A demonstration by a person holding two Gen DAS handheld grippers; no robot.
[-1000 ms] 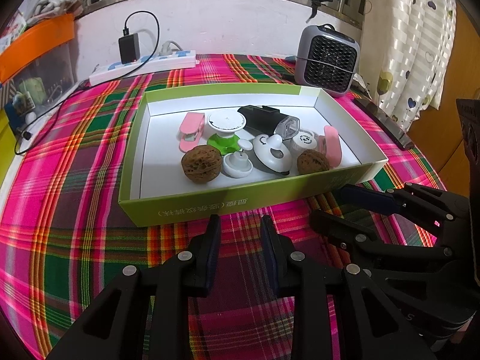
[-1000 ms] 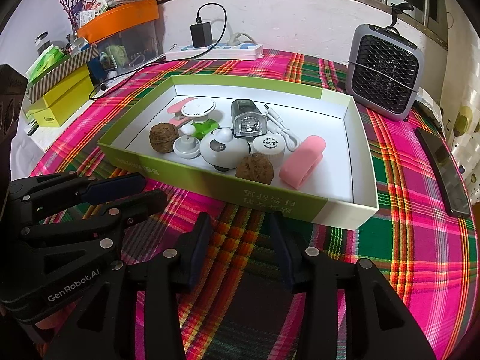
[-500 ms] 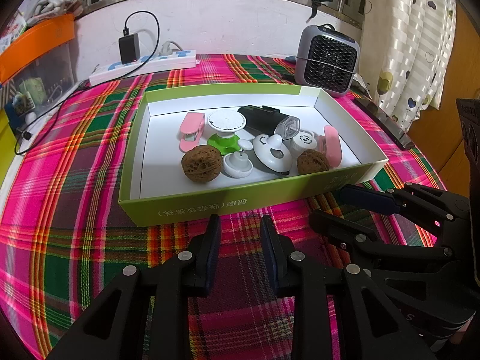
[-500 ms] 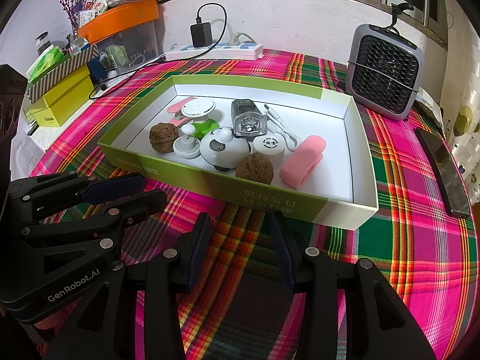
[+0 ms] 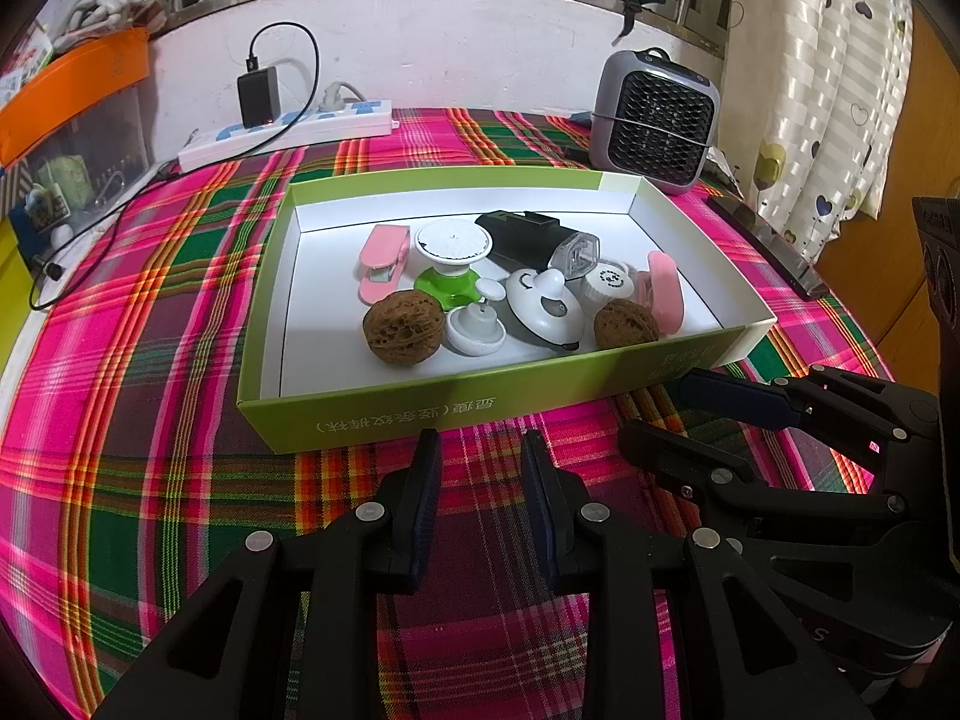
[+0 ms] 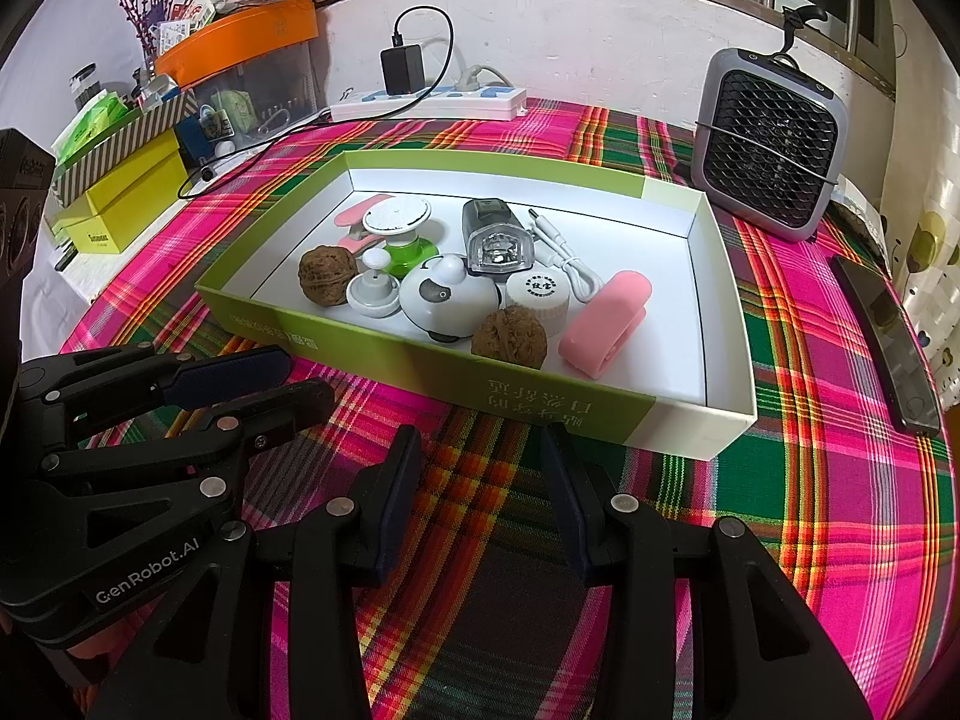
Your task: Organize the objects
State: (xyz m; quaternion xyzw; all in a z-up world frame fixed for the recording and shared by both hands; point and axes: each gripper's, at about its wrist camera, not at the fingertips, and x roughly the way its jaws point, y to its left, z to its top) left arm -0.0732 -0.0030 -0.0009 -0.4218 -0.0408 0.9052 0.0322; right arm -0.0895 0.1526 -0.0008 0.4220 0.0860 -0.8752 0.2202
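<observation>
Bike light (image 5: 521,235): from my left gripper, its base is hidden behind the white disc (image 5: 453,242).
Left pink clip (image 6: 355,215): from my right gripper, mostly covered by that disc.
Box print (image 5: 407,415): upside down ahead of me, too small to read.
Phone (image 6: 887,334): its far-right end runs out of my view.

Domestic room, by the evidence. A table under a plaid tablecloth (image 5: 150,324) stands against a barred window. Heart-patterned curtain (image 5: 840,90), small desktop fan (image 6: 774,144), power strip (image 6: 432,103) with charger plugged in, and stacked household storage boxes (image 6: 120,192) are present.
</observation>
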